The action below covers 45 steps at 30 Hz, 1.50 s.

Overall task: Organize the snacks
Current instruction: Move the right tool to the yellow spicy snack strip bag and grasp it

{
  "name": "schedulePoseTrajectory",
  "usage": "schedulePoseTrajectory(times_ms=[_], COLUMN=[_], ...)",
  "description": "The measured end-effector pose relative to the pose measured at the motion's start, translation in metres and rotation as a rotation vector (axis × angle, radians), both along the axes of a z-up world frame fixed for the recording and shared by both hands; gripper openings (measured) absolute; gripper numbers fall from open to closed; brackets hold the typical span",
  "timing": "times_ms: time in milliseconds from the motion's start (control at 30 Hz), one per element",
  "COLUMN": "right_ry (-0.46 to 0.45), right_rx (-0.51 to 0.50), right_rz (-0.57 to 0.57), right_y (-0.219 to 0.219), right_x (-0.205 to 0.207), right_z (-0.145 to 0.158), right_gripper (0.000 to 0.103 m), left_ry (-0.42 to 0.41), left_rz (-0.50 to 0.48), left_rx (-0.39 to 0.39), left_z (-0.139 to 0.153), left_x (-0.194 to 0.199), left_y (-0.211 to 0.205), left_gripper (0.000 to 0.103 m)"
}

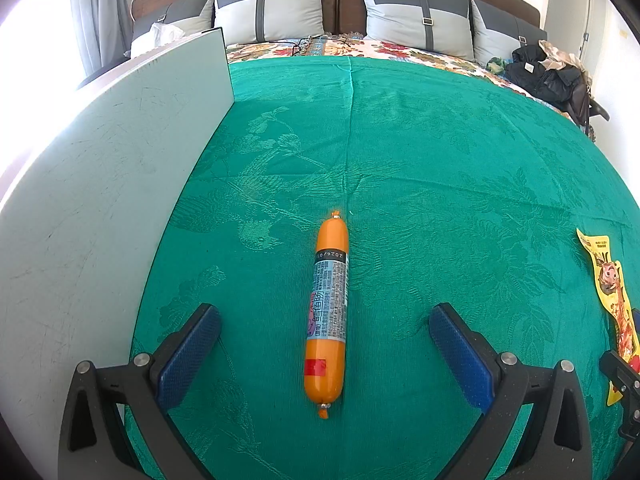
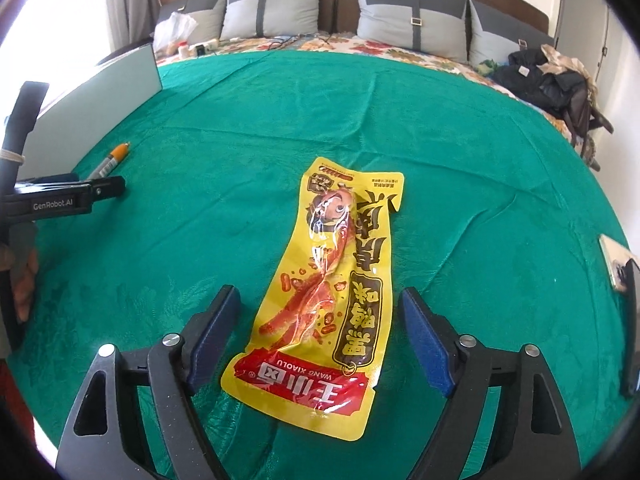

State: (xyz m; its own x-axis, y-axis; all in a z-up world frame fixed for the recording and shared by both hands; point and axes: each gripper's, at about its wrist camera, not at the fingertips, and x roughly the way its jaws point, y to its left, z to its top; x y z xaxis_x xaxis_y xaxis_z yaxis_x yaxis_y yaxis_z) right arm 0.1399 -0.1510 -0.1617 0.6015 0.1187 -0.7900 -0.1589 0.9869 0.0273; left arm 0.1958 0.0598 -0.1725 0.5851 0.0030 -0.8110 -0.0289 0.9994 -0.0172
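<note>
An orange sausage stick (image 1: 328, 312) lies lengthwise on the green bedspread, between the wide-apart fingers of my left gripper (image 1: 324, 316), which is open and not touching it. A yellow snack pouch (image 2: 324, 292) with red print lies flat between the fingers of my right gripper (image 2: 320, 308). That gripper is open too, its blue pads clear of the pouch on both sides. The pouch (image 1: 612, 292) also shows at the right edge of the left wrist view. In the right wrist view the sausage (image 2: 112, 158) peeks out behind the left gripper's body (image 2: 60, 196) at far left.
A pale grey board (image 1: 100, 200) stands along the left side of the bedspread. Pillows (image 1: 272, 12) line the headboard. Dark clothes (image 2: 552, 80) are piled at the far right. A phone (image 2: 616, 264) lies at the right edge. A hand (image 2: 24, 284) holds the left gripper.
</note>
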Motion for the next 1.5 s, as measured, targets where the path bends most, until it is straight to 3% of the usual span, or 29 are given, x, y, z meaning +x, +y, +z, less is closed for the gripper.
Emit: schedulePoseTrajectory(times_ms=[1067, 1200, 1233, 1300, 1367, 1400, 1500], right_ry=[-0.002, -0.002, -0.002, -0.002, -0.002, -0.002, -0.002], right_rx=[-0.005, -0.006, -0.006, -0.006, -0.006, -0.006, -0.004], right_rz=[-0.007, -0.007, -0.008, -0.007, -0.007, -0.007, -0.007], right_y=[-0.002, -0.002, -0.002, -0.002, -0.002, -0.002, -0.002], right_x=[-0.003, -0.003, -0.003, -0.003, -0.003, -0.003, -0.003], right_z=[0.000, 0.000, 0.000, 0.001, 0.001, 0.001, 0.001], right_gripper=[0.090, 0.090, 0.090, 0.090, 0.090, 0.090, 0.090], left_ry=[0.001, 0.135, 0.159, 0.151, 0.153, 0.159, 0.165], left_rz=[-0.001, -0.064, -0.074, -0.101, -0.136, -0.147, -0.146], left_rx=[-0.001, -0.006, -0.006, -0.002, 0.007, 0.019, 0.008], left_z=[-0.001, 0.003, 0.005, 0.011, 0.017, 0.018, 0.019], left_x=[0.000, 0.009, 0.009, 0.005, 0.003, 0.003, 0.001], left_y=[0.000, 0.002, 0.002, 0.001, -0.004, -0.007, -0.007], left_gripper=[0.103, 0.102, 0.097, 0.073, 0.027, 0.018, 0.015])
